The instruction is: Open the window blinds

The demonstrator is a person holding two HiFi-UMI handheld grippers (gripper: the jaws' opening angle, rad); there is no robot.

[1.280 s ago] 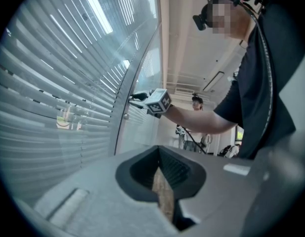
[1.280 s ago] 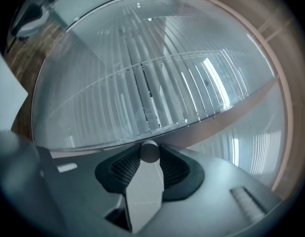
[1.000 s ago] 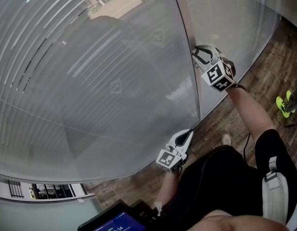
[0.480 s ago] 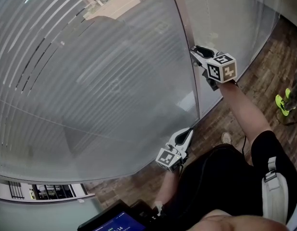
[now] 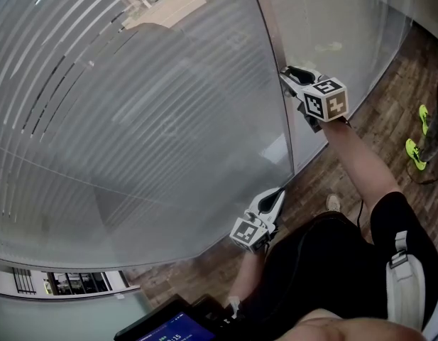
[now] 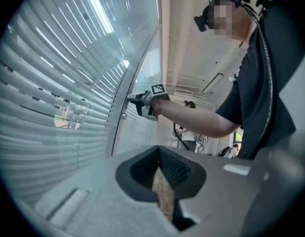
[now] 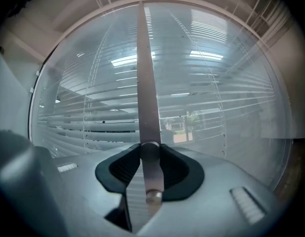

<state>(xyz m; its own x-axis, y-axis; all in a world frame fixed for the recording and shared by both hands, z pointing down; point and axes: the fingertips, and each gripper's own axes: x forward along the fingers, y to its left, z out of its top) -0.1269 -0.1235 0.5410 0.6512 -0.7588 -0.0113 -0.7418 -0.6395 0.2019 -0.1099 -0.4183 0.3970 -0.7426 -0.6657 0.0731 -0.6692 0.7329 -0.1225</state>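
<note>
Grey slatted blinds [image 5: 133,105] hang behind the glass and fill most of the head view; in the right gripper view the blinds [image 7: 201,83] show narrow gaps between their slats. A thin metal wand [image 7: 145,83] hangs down in front of them. Its lower end lies between the pads of my right gripper [image 7: 149,154], which is shut on it. In the head view the right gripper [image 5: 288,73] reaches to the grey upright strip [image 5: 275,41]. My left gripper [image 5: 278,195] hangs lower by the glass's bottom edge, shut and holding nothing. The left gripper [image 6: 161,168] looks towards the right arm.
Wooden floor [image 5: 389,98] runs along the right of the glass. Someone in yellow shoes [image 5: 416,151] stands at the far right. A lit tablet screen [image 5: 172,325] sits at the bottom edge. Other people [image 6: 189,132] stand in the room behind.
My right gripper has rolled about its own axis on the wand, so its marker cube now faces up. That roll came in the first half second. The left gripper has kept still.
</note>
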